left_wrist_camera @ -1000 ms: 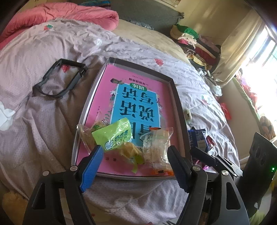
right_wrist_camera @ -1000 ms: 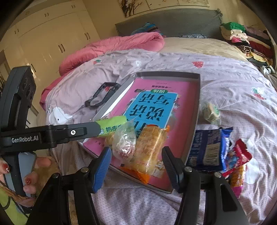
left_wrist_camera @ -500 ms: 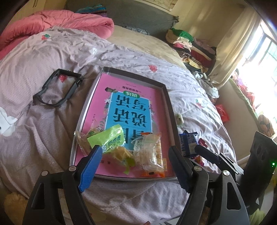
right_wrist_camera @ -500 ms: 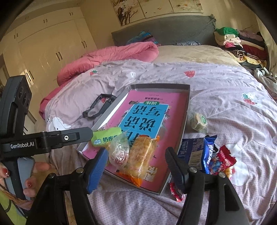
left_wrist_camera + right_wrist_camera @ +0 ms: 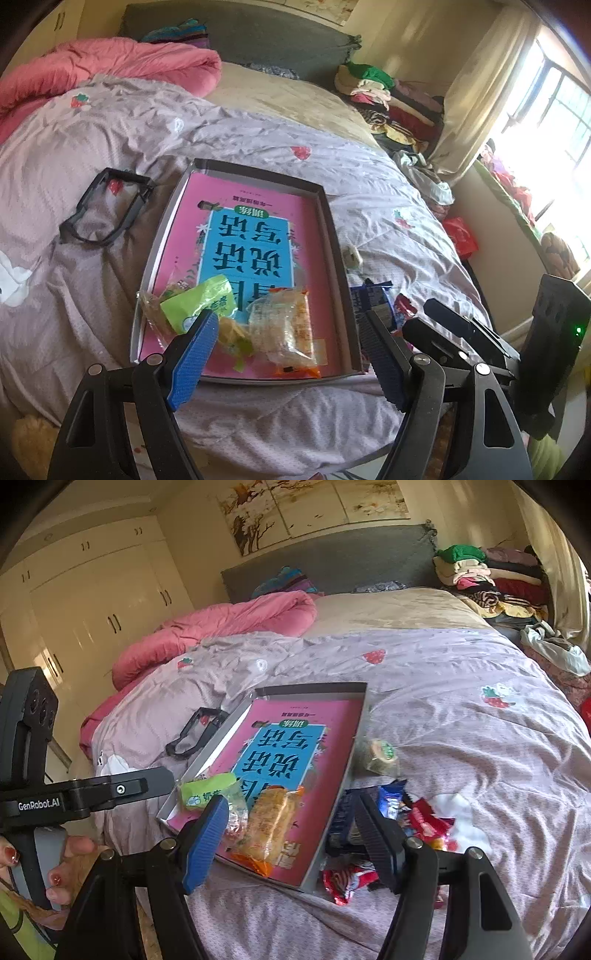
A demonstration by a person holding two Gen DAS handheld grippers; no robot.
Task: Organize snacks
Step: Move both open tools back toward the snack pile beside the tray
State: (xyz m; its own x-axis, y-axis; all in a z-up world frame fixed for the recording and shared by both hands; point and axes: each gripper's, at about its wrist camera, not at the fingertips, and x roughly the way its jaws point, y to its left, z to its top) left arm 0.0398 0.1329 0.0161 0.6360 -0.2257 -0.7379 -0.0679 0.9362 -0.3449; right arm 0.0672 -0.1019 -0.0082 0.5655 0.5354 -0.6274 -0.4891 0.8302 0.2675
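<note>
While both grippers, left (image 5: 286, 354) & right (image 5: 291, 840), hang spread and empty: approx. 3 packets in tray (image 5: 334, 236), blue-and-red wrappers (image 5: 397, 808) plus round snack (image 5: 380, 755) left outside.

- Tray (image 5: 334, 236) sitting on the bed (image 5: 388, 192), book (image 5: 251, 236) lying flat inside it.
- Three snack packs on the book's near end: one (image 5: 199, 302) at left, another (image 5: 290, 328) at right, a third (image 5: 231, 334) tucked between.
- Loose wrappers (image 5: 424, 819) piled on the bed just right of the tray's near corner.
- Round snack (image 5: 380, 755) beside the tray's right rim, farther back.
- Strap (image 5: 105, 206) on the bed left of the tray.
- Folded clothes (image 5: 491, 579) stacked at the far right, by the headboard (image 5: 332, 565).
</note>
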